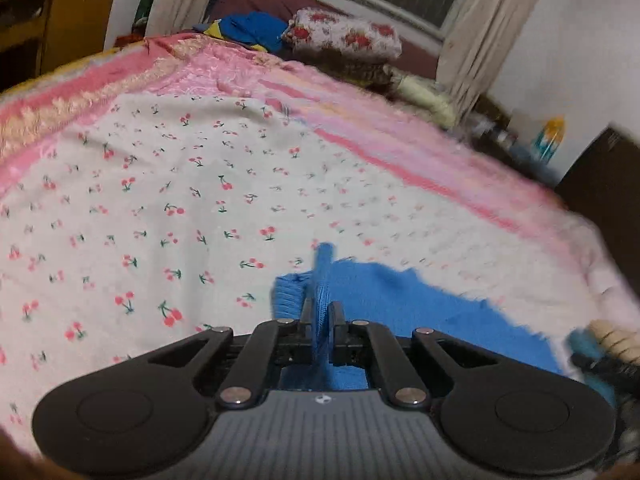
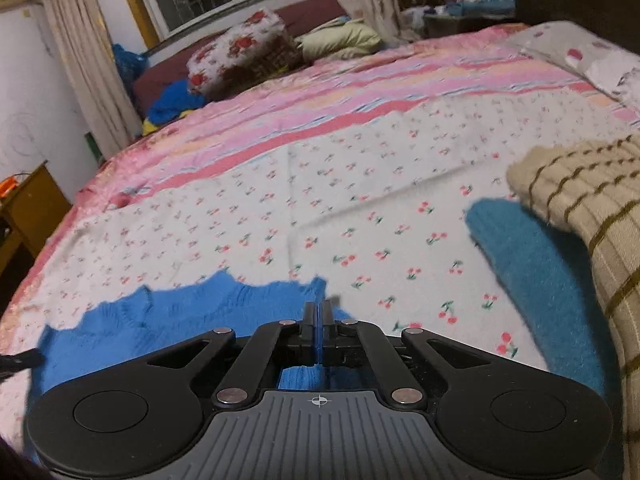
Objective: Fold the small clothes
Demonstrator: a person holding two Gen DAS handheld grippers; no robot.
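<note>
A small bright blue knitted garment (image 1: 400, 304) lies on the cherry-print sheet (image 1: 160, 200) of the bed. My left gripper (image 1: 322, 308) is shut on its ribbed edge, which stands up between the fingers. In the right wrist view the same blue garment (image 2: 180, 320) spreads to the left, and my right gripper (image 2: 318, 312) is shut on its other edge. The garment stretches between the two grippers, low over the sheet.
A teal knit (image 2: 540, 280) and a beige striped sweater (image 2: 592, 208) lie folded at the right. A floral pillow (image 2: 240, 52) and blue clothes (image 2: 172, 104) sit at the far end. A wooden desk (image 1: 52, 20) stands left of the bed.
</note>
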